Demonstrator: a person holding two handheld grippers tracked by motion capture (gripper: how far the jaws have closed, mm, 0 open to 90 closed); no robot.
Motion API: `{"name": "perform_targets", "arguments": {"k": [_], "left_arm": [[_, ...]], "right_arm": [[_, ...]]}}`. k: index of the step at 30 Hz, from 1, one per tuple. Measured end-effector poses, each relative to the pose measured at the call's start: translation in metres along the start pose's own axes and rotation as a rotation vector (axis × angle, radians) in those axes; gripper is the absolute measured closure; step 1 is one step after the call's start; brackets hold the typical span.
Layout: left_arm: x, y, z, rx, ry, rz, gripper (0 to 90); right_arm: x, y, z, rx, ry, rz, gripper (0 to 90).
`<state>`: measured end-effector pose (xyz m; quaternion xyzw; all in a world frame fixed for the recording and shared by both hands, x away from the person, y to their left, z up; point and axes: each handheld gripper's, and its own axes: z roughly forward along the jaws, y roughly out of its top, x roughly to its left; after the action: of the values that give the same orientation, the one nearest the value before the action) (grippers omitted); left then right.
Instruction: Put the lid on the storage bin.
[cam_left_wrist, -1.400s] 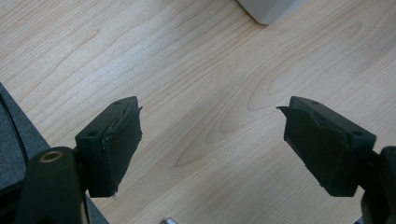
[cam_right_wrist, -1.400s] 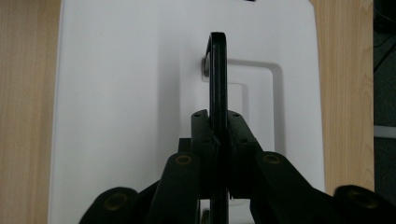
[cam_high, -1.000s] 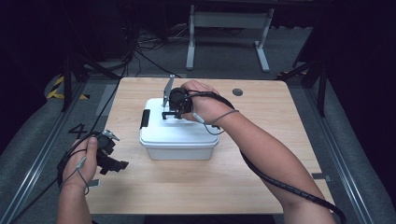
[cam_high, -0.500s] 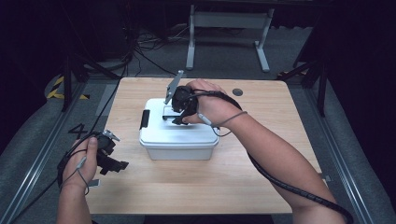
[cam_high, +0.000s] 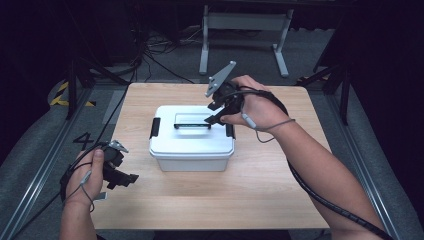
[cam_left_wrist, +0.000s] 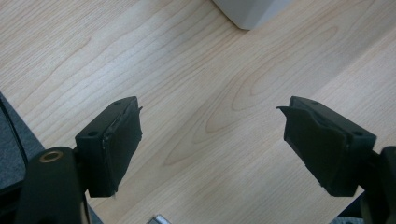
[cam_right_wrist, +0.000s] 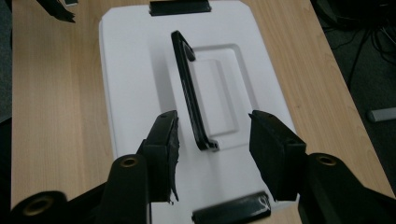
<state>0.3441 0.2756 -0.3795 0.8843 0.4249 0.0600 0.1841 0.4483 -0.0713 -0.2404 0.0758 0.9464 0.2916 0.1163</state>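
A white lidded box (cam_high: 192, 147) stands mid-table, with a black carry handle (cam_high: 190, 122) raised on its lid and a black latch at each end. My right gripper (cam_high: 216, 114) hovers over the right end of that handle. In the right gripper view my right gripper (cam_right_wrist: 212, 135) is open. Its jaws stand either side of the handle (cam_right_wrist: 189, 88) and do not touch it. My left gripper (cam_high: 125, 176) rests low at the table's front left, apart from the box. In the left gripper view my left gripper (cam_left_wrist: 210, 126) is wide open over bare wood.
The wooden table (cam_high: 260, 195) has free room in front of the box and to its right. A corner of the box (cam_left_wrist: 252, 11) shows at the top of the left gripper view. Cables and a metal frame (cam_high: 245, 22) lie on the floor beyond the far edge.
My right gripper has shifted rightwards from the middle of the lid to the handle's right end. The left hand and gripper have stayed put.
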Motion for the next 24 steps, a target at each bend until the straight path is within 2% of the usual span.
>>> {"name": "perform_targets", "arguments": {"k": [7, 9, 10, 13, 19, 24], "left_arm": [[0.004, 0.003, 0.001, -0.002, 0.005, -0.009, 19.3], [0.006, 0.003, 0.001, -0.003, 0.013, -0.02, 18.7], [0.007, 0.004, 0.001, -0.004, 0.017, -0.032, 16.4], [0.009, 0.004, 0.001, -0.015, 0.034, -0.054, 17.7], [0.01, 0.003, 0.0, -0.014, 0.028, -0.053, 17.0], [0.011, 0.002, 0.0, -0.023, 0.039, -0.058, 17.0]], "right_arm": [[-0.01, -0.031, -0.027, -0.008, -0.039, 0.069, 51.6], [-0.01, -0.033, -0.028, -0.005, -0.041, 0.077, 51.4], [-0.012, -0.04, -0.032, -0.002, -0.049, 0.088, 50.9], [-0.014, -0.044, -0.036, 0.002, -0.056, 0.098, 50.5], [-0.018, -0.058, -0.045, -0.012, -0.074, 0.142, 46.9], [-0.02, -0.07, -0.051, 0.015, -0.101, 0.161, 45.4]]}}
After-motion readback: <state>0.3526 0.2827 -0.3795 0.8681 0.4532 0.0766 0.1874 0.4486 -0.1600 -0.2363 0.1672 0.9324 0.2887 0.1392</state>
